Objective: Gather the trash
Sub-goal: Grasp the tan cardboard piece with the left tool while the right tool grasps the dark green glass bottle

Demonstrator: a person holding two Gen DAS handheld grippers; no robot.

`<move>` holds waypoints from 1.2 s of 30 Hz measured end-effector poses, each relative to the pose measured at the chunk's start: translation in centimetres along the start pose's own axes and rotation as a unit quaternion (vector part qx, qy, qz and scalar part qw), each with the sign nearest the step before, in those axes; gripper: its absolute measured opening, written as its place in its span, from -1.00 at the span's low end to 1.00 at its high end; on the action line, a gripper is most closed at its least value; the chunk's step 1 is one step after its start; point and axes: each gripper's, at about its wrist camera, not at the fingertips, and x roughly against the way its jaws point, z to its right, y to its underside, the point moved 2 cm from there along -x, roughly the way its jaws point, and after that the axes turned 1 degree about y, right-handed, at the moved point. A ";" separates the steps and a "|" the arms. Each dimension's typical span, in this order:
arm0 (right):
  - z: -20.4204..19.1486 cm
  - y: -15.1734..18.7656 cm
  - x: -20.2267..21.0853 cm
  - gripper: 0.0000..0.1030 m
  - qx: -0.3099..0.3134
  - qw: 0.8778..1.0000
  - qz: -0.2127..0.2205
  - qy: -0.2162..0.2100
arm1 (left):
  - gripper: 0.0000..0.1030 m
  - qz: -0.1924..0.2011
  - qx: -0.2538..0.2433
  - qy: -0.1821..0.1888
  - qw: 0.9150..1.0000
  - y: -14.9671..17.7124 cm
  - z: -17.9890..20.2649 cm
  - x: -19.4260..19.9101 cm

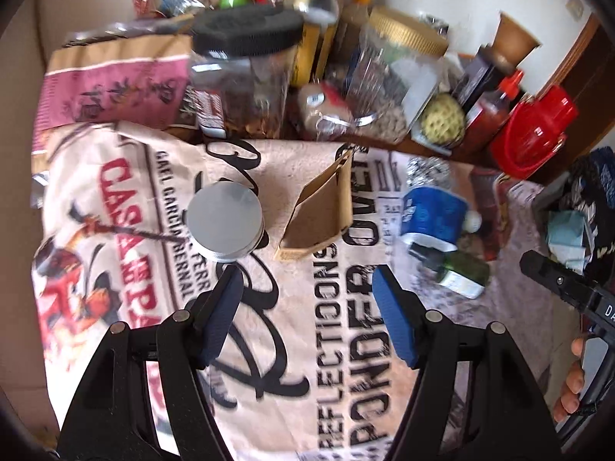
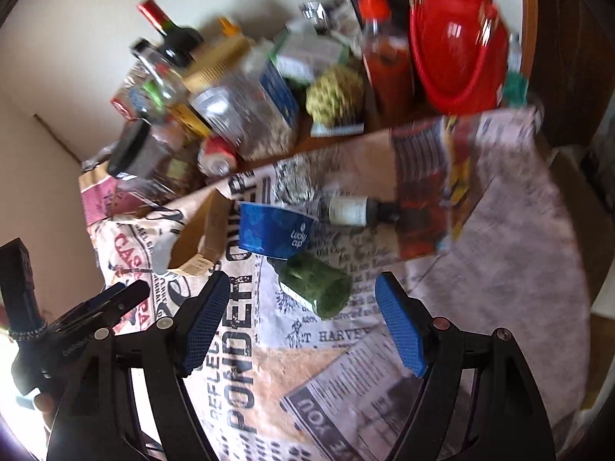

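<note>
While both tools hang above the newsprint-patterned cloth with nothing between their blue pads, each looks aimed at a separate piece of rubbish, which would explain why they sit side by side rather than crowding one item. Closest ahead of the left gripper, whose jaws stand apart and empty, a round silver metal tin sits just beyond its left finger, and a flattened brown cardboard sleeve lies straight ahead, tipped on its side as discarded packaging would be. Straight ahead of the right gripper, likewise spread and empty, a dark green glass jar lies on its side almost between the fingertips, probably the easiest first pick. Just past it a blue paper cup lies toppled, then a small white-labelled dark bottle also lying flat, and a crumpled ball of silver foil. Farthest off, upright jars, sauce bottles and a red plastic bucket stand crowded along the wall; the bucket may be meant to receive the rubbish, though I cannot tell
</note>
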 end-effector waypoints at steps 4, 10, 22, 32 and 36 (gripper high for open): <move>0.2 0.2 -3.0 0.46 -0.004 1.000 -0.027 0.006 | 0.33 -0.018 -0.017 0.007 1.000 -0.9 -0.1 -3.4; 0.5 0.5 -5.6 0.45 -0.010 0.999 -0.048 0.012 | 0.33 -0.019 -0.050 0.018 0.998 -2.1 0.9 -6.0; 1.9 1.1 -4.9 0.20 -0.013 0.999 -0.042 0.014 | -0.29 -0.016 -0.044 0.021 0.999 -2.6 2.1 -8.1; 4.1 2.0 0.4 0.20 0.005 0.999 -0.020 0.024 | -0.71 -0.004 -0.007 0.029 1.000 -1.4 3.1 -4.5; 4.3 2.0 3.4 0.20 0.019 0.999 0.006 0.029 | -0.71 0.017 0.001 0.022 1.000 -1.0 4.5 -1.5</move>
